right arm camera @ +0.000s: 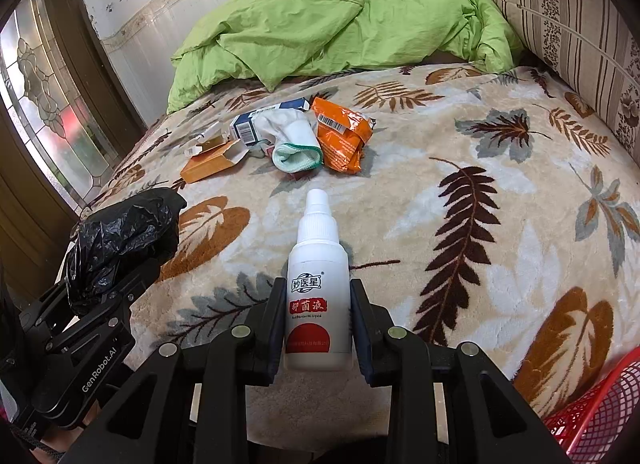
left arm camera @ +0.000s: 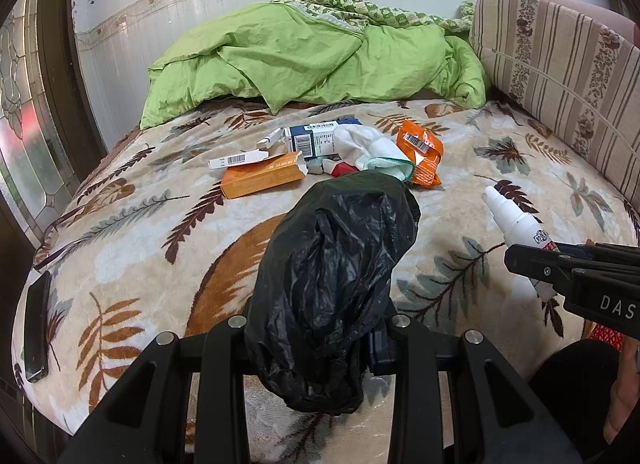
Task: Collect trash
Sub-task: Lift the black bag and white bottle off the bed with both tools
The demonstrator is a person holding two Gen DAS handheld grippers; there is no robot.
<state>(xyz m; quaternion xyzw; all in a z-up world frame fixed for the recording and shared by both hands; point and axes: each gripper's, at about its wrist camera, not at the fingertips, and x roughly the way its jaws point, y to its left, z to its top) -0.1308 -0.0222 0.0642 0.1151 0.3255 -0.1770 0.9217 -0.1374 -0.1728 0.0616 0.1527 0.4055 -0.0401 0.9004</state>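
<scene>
My left gripper (left arm camera: 320, 328) is shut on a crumpled black plastic bag (left arm camera: 332, 284), held above the leaf-patterned bed; it also shows in the right wrist view (right arm camera: 120, 240). My right gripper (right arm camera: 316, 328) is shut on a white spray bottle (right arm camera: 318, 292) with a red label, nozzle pointing away; the bottle also shows in the left wrist view (left arm camera: 516, 224). A trash pile lies mid-bed: an orange box (left arm camera: 260, 182), a blue-white box (left arm camera: 316, 140), a white sock (left arm camera: 372, 152), an orange wrapper (left arm camera: 420, 156), a thin white box (left arm camera: 236, 160).
A green duvet (left arm camera: 312, 52) is heaped at the bed's far end. A striped cushion (left arm camera: 560, 76) lines the right side. A black phone (left arm camera: 36, 328) lies at the bed's left edge. A red mesh basket (right arm camera: 600, 416) sits at the near right.
</scene>
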